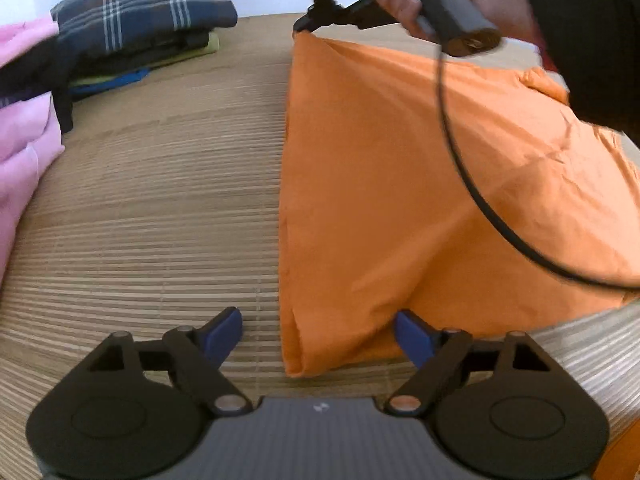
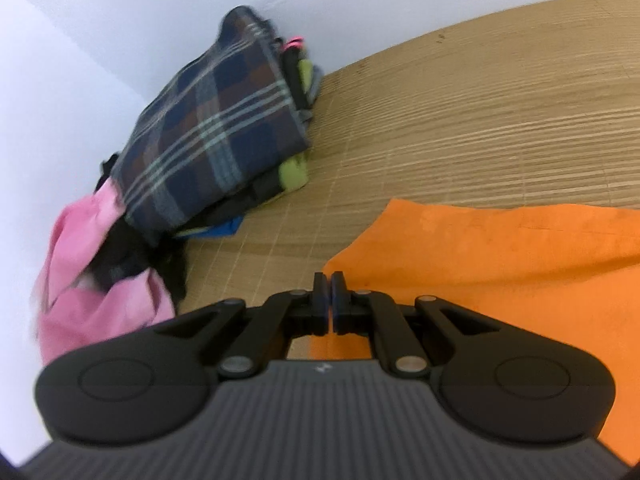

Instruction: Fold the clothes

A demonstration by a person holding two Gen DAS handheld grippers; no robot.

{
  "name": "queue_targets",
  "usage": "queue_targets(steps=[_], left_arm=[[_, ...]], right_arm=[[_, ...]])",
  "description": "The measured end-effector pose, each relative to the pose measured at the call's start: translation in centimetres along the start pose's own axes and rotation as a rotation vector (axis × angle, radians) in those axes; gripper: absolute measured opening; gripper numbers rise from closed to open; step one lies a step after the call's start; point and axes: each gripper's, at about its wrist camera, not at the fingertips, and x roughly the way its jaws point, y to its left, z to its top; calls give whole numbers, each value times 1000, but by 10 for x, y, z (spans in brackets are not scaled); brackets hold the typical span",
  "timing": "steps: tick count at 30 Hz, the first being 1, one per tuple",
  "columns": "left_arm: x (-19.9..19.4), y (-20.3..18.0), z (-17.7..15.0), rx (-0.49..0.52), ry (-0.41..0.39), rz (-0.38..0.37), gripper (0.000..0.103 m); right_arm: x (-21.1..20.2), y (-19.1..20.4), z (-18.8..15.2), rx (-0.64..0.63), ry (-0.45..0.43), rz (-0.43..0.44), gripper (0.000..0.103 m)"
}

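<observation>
Orange cloth (image 1: 400,184) lies right of frame on the mat (image 1: 160,220). Right gripper (image 2: 330,280) pinches its far corner; left gripper (image 1: 318,334) gapes wide, empty. Risk: near corner slumps, skewing the fold.

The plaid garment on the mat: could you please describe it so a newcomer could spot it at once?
Look across the woven bamboo mat to the pile of clothes by the white wall. The plaid garment lies folded on top of that stack, beside a crumpled pink garment. It alone is checked: navy and brown with pale stripes.
</observation>
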Motion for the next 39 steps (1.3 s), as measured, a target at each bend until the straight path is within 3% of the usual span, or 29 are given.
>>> queue_targets(steps=[2, 6, 8, 10, 13, 16, 18, 20, 22, 24, 26, 31, 39], left_arm=[[0, 0, 0, -1, 0, 3, 88], [2, 3, 0, -7, -2, 1, 93], [4, 3, 2, -5, -1, 0, 93], [3, 4, 4, -8, 7, -6, 92], [-2, 6, 10, -6, 8, -9, 71], [-10, 8, 24, 31, -48, 25, 70], [-12, 7, 38, 52, -106, 7, 69], [-6, 5, 54, 58, -129, -78, 70], [8, -1, 68, 65, -126, -177, 70], [26, -9, 75, 79, -95, -222, 69], [41, -18, 75, 90, -48, -217, 69], [47, -33, 72, 181, -51, -167, 75], [48, -31, 73, 120, -42, -197, 83]], right_arm=[[12, -5, 3, 32, -12, -35, 5], [37, -10, 1, 35, 52, -133, 7], [35, -5, -1, -18, 66, -138, 11], [23, 5, -2, -87, 46, -139, 24], [-5, 12, 1, -151, -3, -132, 38], [-43, 3, 6, -143, -64, -108, 50], [-59, -8, 5, -157, -48, -115, 51], [-68, -16, 0, -202, -4, -137, 50], [-67, -16, -8, -306, -3, -246, 51], [-60, -13, -16, -433, -25, -334, 50], [-49, -11, -14, -511, -27, -341, 49], [-6, -14, 17, -581, 28, -300, 38], [25, -25, 19, -771, 107, -305, 33]])
